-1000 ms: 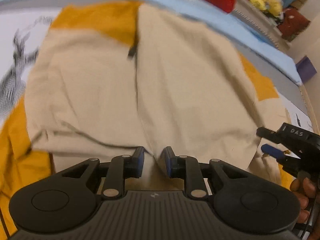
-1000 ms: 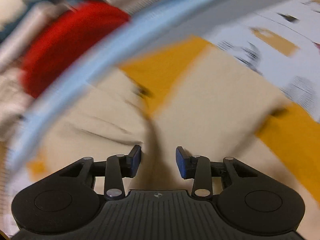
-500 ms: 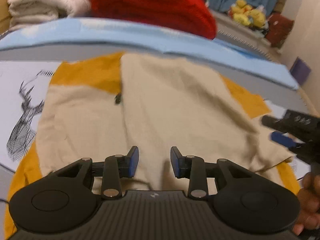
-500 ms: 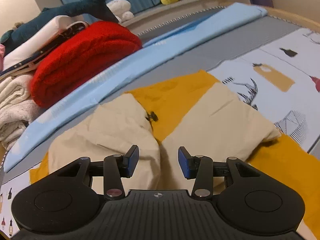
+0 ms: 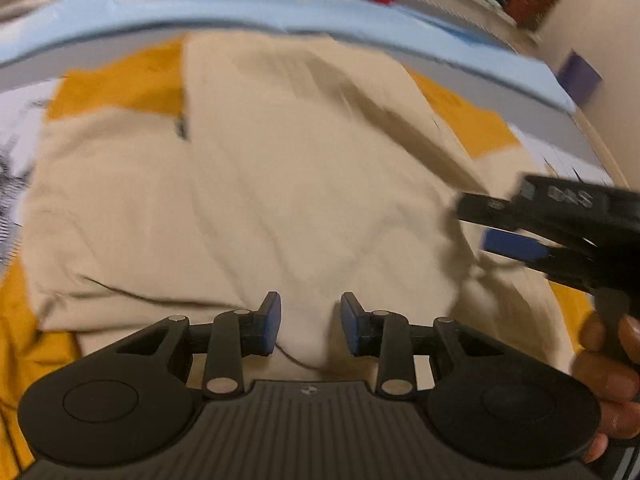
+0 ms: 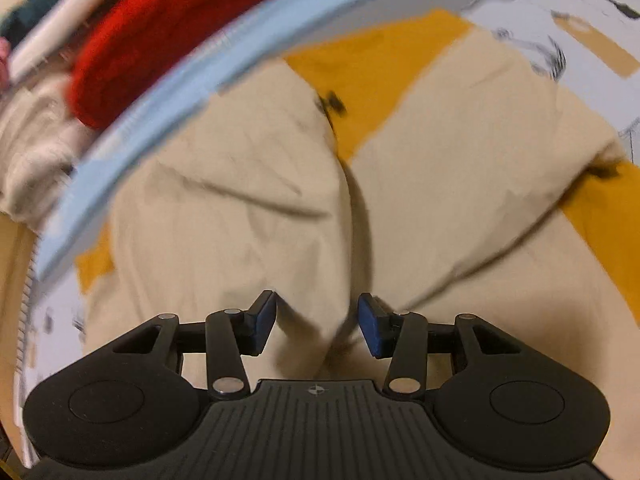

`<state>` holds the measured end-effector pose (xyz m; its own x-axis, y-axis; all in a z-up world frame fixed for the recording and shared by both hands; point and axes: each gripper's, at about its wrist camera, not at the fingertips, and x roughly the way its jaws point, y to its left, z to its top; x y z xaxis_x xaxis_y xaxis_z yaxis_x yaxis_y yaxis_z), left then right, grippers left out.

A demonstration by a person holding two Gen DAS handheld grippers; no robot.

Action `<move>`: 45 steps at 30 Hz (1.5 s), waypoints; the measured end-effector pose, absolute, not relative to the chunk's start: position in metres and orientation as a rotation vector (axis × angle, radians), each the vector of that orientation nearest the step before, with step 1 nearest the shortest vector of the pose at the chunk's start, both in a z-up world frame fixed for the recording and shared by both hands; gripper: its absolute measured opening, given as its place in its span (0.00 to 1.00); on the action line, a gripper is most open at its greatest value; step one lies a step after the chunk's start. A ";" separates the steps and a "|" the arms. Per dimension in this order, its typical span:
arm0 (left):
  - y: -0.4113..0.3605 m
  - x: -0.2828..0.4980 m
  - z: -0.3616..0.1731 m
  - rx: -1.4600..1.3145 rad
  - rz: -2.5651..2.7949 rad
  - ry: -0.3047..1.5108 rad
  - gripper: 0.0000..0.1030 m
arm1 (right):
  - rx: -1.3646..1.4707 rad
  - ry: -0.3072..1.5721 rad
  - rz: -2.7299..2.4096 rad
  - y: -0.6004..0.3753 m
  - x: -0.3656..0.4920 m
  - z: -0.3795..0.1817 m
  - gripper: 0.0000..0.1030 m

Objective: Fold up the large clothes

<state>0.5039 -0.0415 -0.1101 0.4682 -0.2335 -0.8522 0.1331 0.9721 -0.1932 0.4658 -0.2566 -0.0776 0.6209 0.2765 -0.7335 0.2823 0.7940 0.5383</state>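
A large beige and mustard-yellow garment (image 5: 280, 168) lies spread on the bed, its beige parts folded over the yellow body. It also fills the right wrist view (image 6: 248, 208). My left gripper (image 5: 310, 322) is open, just above the garment's near edge, with a beige fold between the pads. My right gripper (image 6: 316, 326) is open over a beige ridge near the middle seam. The right gripper also shows at the right of the left wrist view (image 5: 520, 232), open, close to the garment's right edge.
A light blue sheet edge (image 5: 280, 8) runs along the far side of the garment. A red knit (image 6: 160, 40) and a cream pile (image 6: 36, 140) lie beyond it. Printed bedding (image 6: 580, 20) surrounds the garment. A purple box (image 5: 580, 76) stands by the wall.
Both grippers have dropped closer to the garment and stay open. The right gripper has moved in nearer the garment's right edge. The views tilt down and blur.
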 end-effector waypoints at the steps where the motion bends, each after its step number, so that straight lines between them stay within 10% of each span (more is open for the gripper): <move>1: -0.037 0.506 -0.112 -0.112 -0.203 1.066 0.36 | 0.668 0.895 -0.007 -0.259 0.465 -0.074 0.46; 8: -0.020 0.498 -0.093 -0.116 -0.142 1.094 0.37 | 0.718 1.027 -0.136 -0.280 0.458 -0.093 0.47; 14: 0.003 0.444 0.002 -0.067 -0.245 0.703 0.37 | 0.478 0.636 -0.026 -0.268 0.422 0.016 0.47; 21: 0.068 0.326 0.068 -0.097 -0.225 0.477 0.37 | 0.219 0.125 0.010 -0.282 0.265 0.147 0.45; 36: 0.150 0.042 0.187 -0.175 -0.247 0.322 0.36 | 0.232 -0.107 -0.176 -0.358 -0.073 0.217 0.44; 42: 0.156 0.036 0.147 -0.211 -0.220 0.384 0.36 | 0.274 -0.106 -0.206 -0.390 -0.097 0.209 0.43; 45: 0.156 0.057 0.085 -0.197 -0.159 0.488 0.34 | 0.284 -0.025 -0.243 -0.402 -0.068 0.167 0.25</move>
<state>0.0574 0.1560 0.0852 0.8717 -0.1981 -0.4483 0.1045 0.9687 -0.2249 -0.0683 -0.4025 0.1672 0.9705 -0.2407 -0.0099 0.2338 0.9311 0.2800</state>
